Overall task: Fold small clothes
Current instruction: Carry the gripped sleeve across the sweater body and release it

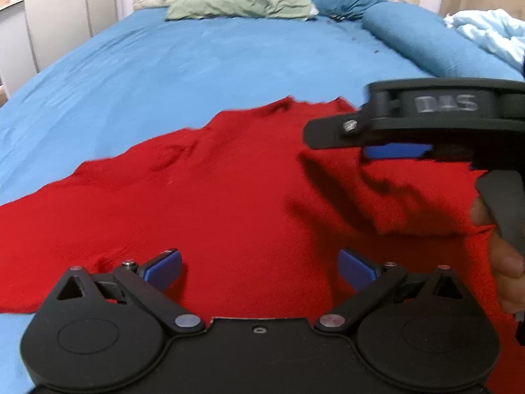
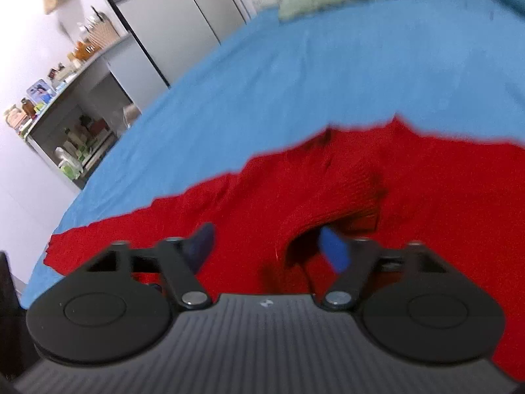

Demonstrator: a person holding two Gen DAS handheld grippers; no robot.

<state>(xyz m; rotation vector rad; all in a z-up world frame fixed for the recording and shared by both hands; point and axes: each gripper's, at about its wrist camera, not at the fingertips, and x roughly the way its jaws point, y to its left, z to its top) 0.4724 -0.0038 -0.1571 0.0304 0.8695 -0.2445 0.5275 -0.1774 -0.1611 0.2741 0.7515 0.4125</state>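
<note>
A red knitted garment (image 1: 203, 197) lies spread on the blue bed sheet (image 1: 183, 65); it also fills the lower right wrist view (image 2: 410, 190). My left gripper (image 1: 261, 267) is open and empty, hovering just above the garment's near part. My right gripper (image 2: 269, 246) is open, its fingers wide apart; a lifted fold of the red cloth (image 2: 331, 207) lies over its right pad (image 2: 333, 251). In the left wrist view the right gripper (image 1: 393, 146) hangs above the garment's right side, with a raised flap (image 1: 420, 197) under it.
A green pillow (image 1: 239, 3) and blue pillows (image 1: 416, 39) lie at the head of the bed, a pale blue duvet (image 1: 492, 32) at far right. A wardrobe (image 2: 177, 23) and a cluttered shelf unit (image 2: 72, 105) stand left of the bed.
</note>
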